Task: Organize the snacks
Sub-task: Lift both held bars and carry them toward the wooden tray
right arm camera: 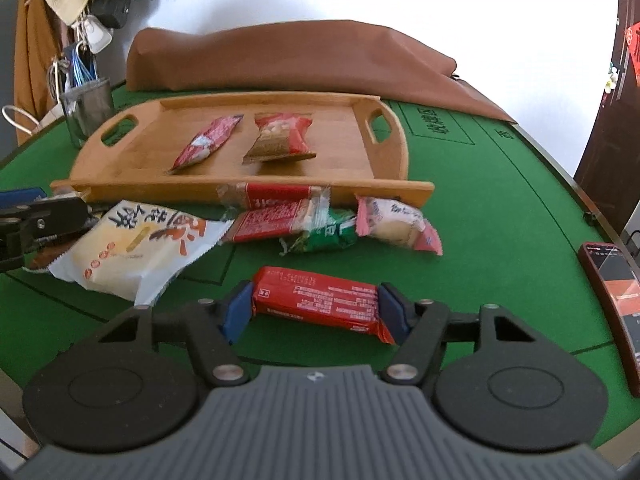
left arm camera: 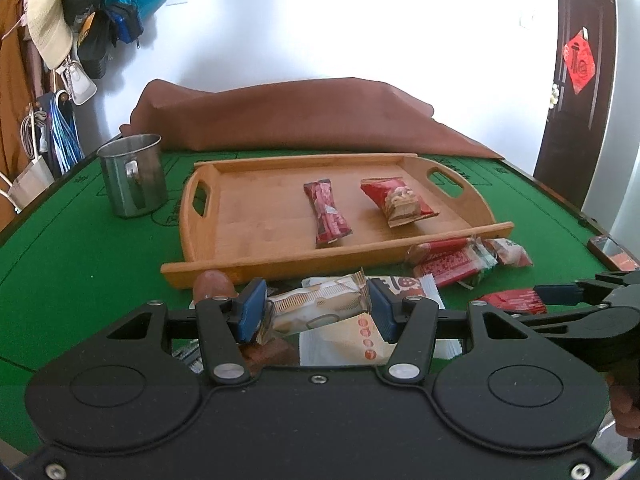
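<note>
Snacks, light and crinkly: our left gripper pinches a pale wrapped bar at lower centre, our right gripper clamps a red bar endwise, below the tray at mid-frame.

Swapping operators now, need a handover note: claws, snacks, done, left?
Left claw: shut on a beige snack bar, just above the table.
Right claw: pads at both ends of a red snack bar on the green table; looks gripped.
Done: two red packets lie in the wooden tray.
Left: both held bars, the white bag and the small pile by the tray's front rim.
</note>
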